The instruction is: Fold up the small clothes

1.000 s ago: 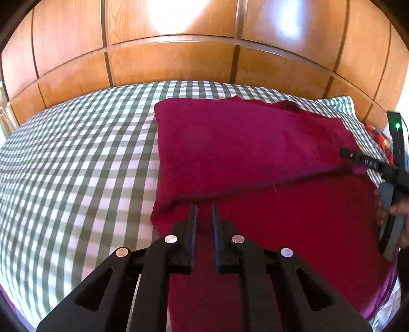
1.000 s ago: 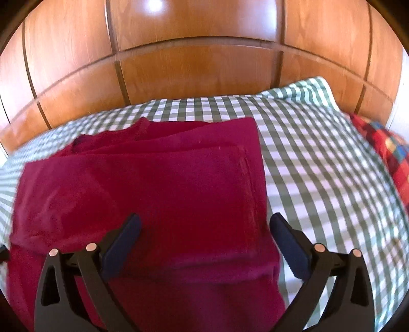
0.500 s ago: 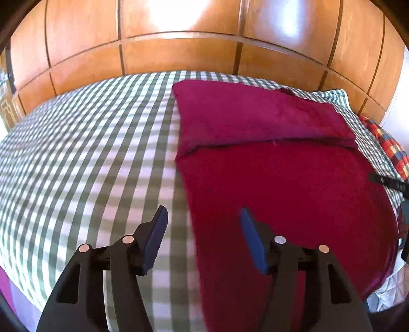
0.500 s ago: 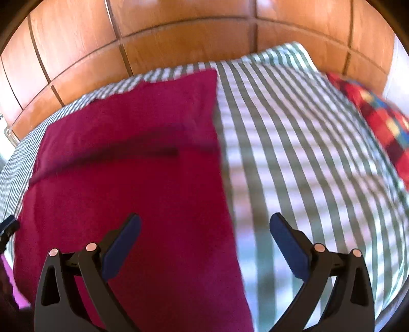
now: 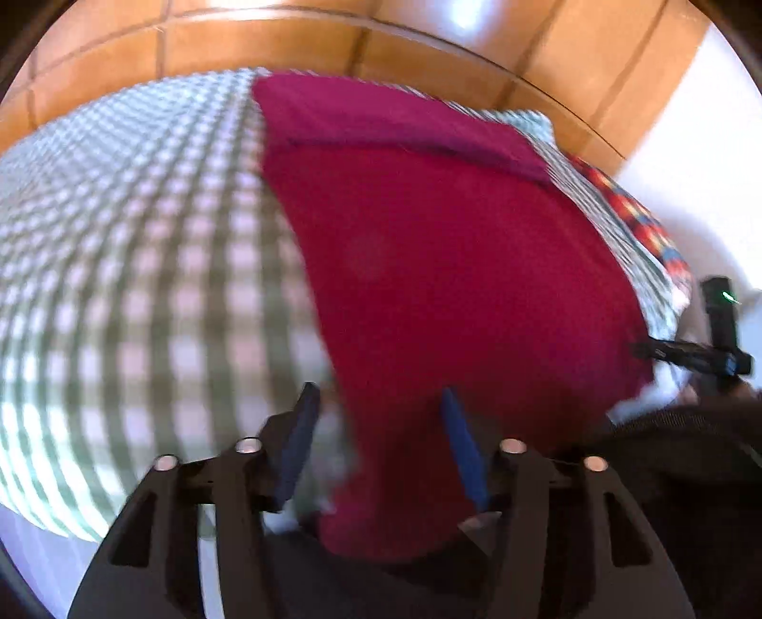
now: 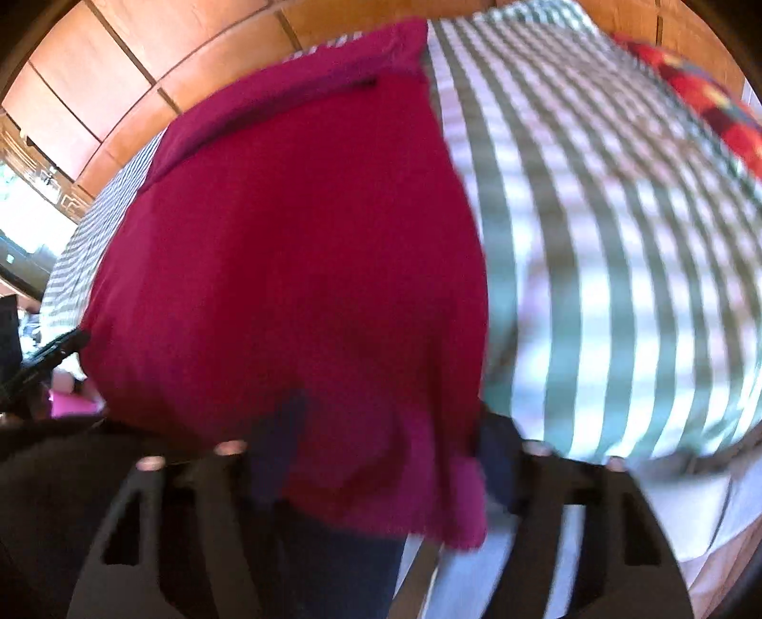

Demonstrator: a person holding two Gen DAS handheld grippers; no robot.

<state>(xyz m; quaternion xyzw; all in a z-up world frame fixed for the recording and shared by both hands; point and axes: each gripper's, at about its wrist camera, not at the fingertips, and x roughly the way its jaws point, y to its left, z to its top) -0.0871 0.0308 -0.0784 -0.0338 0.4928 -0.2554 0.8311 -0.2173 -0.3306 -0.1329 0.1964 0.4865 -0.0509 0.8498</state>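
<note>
The crimson garment (image 5: 452, 266) lies flat on the checked bedspread (image 5: 143, 266), its far end, toward the wooden headboard (image 5: 266, 38), already doubled over, its near hem hanging off the bed's edge. Both grippers sit at that hem, one per corner, presumably to lift it evenly for the next fold. The left gripper (image 5: 376, 428) and right gripper (image 6: 386, 457) have just been closing, jaws half-wide with cloth between them, not yet pinched as far as the blur shows.

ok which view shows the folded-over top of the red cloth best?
Left wrist: the folded top of the red cloth shows across its width, edge distinct. Right wrist shows it only as a blurred band, partly cut off.
</note>
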